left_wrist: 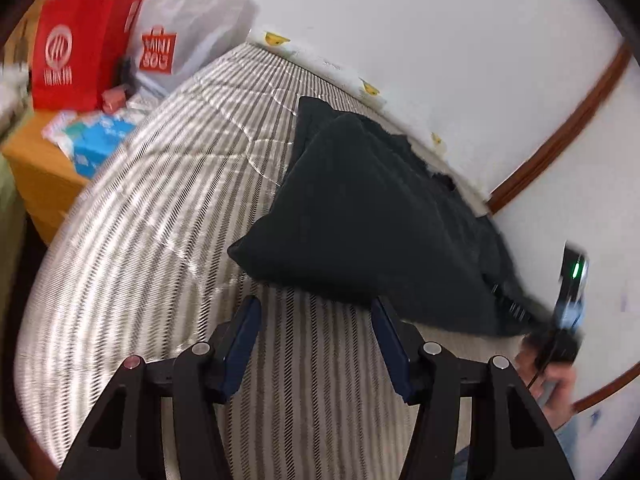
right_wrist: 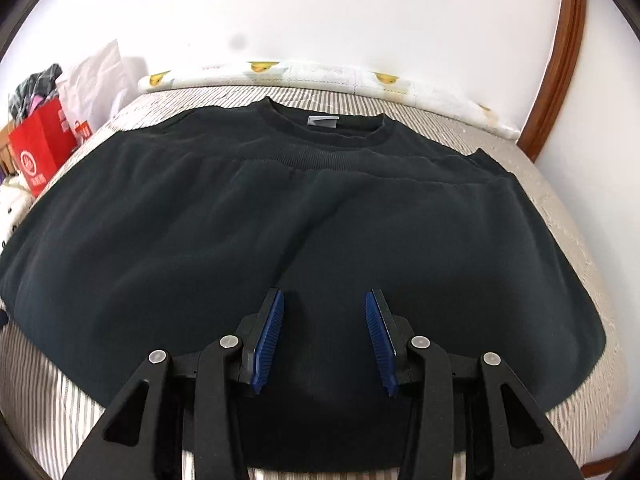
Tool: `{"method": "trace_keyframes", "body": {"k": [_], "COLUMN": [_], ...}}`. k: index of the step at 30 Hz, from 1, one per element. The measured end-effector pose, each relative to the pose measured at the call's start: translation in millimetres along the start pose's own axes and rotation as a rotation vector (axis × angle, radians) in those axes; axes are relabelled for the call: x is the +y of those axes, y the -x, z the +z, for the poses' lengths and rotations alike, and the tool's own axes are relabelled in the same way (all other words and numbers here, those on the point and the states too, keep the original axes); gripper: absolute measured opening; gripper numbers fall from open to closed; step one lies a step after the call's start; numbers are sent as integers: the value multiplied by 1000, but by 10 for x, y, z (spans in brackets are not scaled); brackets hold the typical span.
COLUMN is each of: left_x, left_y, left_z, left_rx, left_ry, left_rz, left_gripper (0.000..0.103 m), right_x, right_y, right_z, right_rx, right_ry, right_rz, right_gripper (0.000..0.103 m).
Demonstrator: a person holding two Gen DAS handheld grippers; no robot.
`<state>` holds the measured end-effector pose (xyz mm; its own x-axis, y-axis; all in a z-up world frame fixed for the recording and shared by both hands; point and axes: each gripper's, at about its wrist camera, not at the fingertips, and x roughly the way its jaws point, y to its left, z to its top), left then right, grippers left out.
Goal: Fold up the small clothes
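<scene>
Right wrist view: the right gripper (right_wrist: 325, 300) is seen with its blue pads (right_wrist: 268, 340) spread well apart and nothing between them, poised just above the near hem of the black sweatshirt (right_wrist: 280, 216). The garment is laid face up and spread flat across the bed (right_wrist: 568, 240), collar (right_wrist: 320, 136) toward the far edge by the wall and hem toward the near edge, presumably so that a fold can be started from a smooth, square shape. A lower band of cloth appears to be doubled up toward the chest, though this cannot be told for certain.

From the left wrist view, the left gripper (left_wrist: 316, 308) is likewise held released and empty, over bare striped bedding (left_wrist: 160, 200) just beside the garment's left side, where one sleeve or corner is seen raised in a peak. It is judged to be placed there so that side can be taken next.

Beyond the bed's far left corner, a red bag (left_wrist: 80, 48) and a white shopping bag (left_wrist: 188, 20) are stood on a wooden cabinet (left_wrist: 36, 168).
</scene>
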<state>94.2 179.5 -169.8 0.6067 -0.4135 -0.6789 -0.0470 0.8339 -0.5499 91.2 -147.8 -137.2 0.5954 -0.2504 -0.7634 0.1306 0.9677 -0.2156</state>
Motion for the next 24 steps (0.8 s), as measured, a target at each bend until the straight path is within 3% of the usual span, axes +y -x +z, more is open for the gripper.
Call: {"method": "trace_keyframes", "body": {"k": [4, 13, 17, 24], "left_x": [69, -66, -117, -788], "left_y": [-79, -278, -325, -70], "left_z": [18, 154, 228, 413], "left_rx": [-17, -39, -59, -169], "left_ry": [61, 107, 142, -24], "left_rz": [-66, -44, -3, 55], "left_gripper": [54, 50, 17, 12], "right_x": [-1, 16, -150, -764], "right_y": [150, 331, 488, 581], "right_z": [-199, -507, -511, -389], "right_rx": [-11, -1, -17, -83], "right_ry": [30, 82, 73, -19], "right_rz": [5, 28, 97, 90], "right_gripper": [42, 42, 41, 41]}}
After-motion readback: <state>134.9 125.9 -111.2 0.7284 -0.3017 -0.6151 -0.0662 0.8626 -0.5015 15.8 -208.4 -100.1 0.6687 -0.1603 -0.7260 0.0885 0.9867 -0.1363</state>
